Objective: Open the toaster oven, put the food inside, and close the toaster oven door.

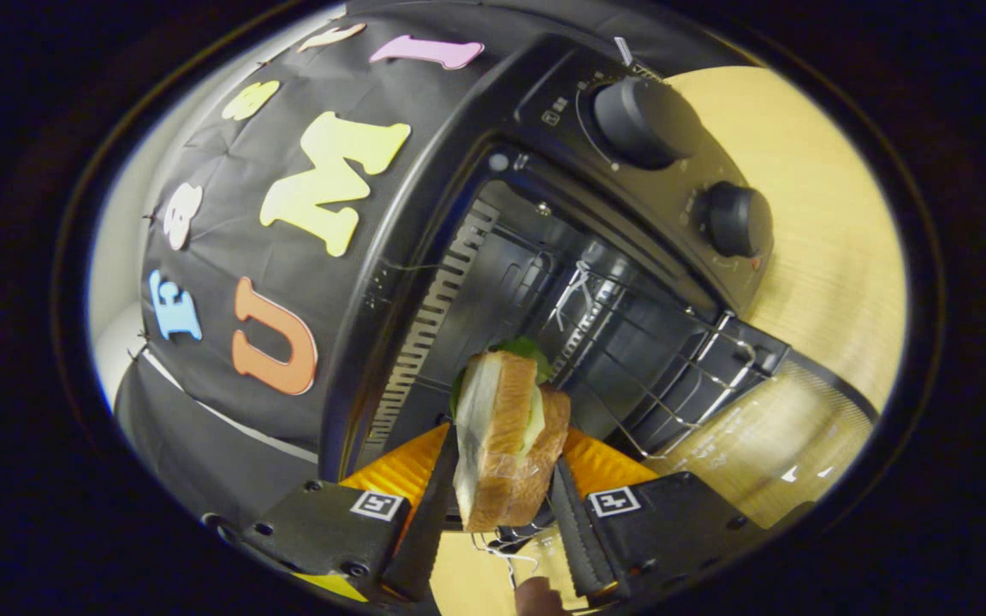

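Note:
My gripper (506, 466) is shut on a sandwich (506, 436) of two bread slices with green lettuce, held upright between the fingers. Just ahead stands the black toaster oven (544, 154), seen tilted, with its cavity open. A wire rack (673, 376) lies inside the cavity and reaches out toward the lowered glass door (767, 436). The sandwich hangs in front of the cavity mouth, near the rack's front edge. Two black knobs (645, 120) sit on the oven's control panel beside the cavity.
The oven stands on a light wooden table (810, 214). The booth's black cloth wall (228, 257) rises close behind and beside the oven. Vent slots (433, 316) line the oven's inner side wall.

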`<action>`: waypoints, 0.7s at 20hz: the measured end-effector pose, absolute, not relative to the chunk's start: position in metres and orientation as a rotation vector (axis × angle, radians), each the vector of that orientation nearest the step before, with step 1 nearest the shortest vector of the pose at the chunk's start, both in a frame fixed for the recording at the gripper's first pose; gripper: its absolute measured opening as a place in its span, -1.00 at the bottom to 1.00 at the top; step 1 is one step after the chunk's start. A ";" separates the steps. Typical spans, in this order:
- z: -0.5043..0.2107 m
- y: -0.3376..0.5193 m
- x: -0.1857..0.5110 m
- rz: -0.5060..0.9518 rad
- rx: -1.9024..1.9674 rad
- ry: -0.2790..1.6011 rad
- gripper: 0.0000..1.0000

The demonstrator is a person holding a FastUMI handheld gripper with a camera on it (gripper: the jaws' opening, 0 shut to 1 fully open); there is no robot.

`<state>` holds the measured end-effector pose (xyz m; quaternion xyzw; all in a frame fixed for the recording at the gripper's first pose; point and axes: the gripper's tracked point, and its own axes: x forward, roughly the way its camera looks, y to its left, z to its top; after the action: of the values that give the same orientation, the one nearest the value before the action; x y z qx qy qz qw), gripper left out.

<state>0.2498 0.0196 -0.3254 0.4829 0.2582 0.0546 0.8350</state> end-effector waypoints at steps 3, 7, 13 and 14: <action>-0.325 0.014 0.237 0.079 0.892 0.608 0.31; -0.318 0.002 0.215 0.037 0.770 0.647 1.00; -0.309 -0.001 0.176 0.090 0.761 0.704 1.00; -0.304 -0.003 0.171 0.105 0.748 0.692 1.00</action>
<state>0.1713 -0.0033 -0.3043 0.3577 0.3309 0.0501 0.8718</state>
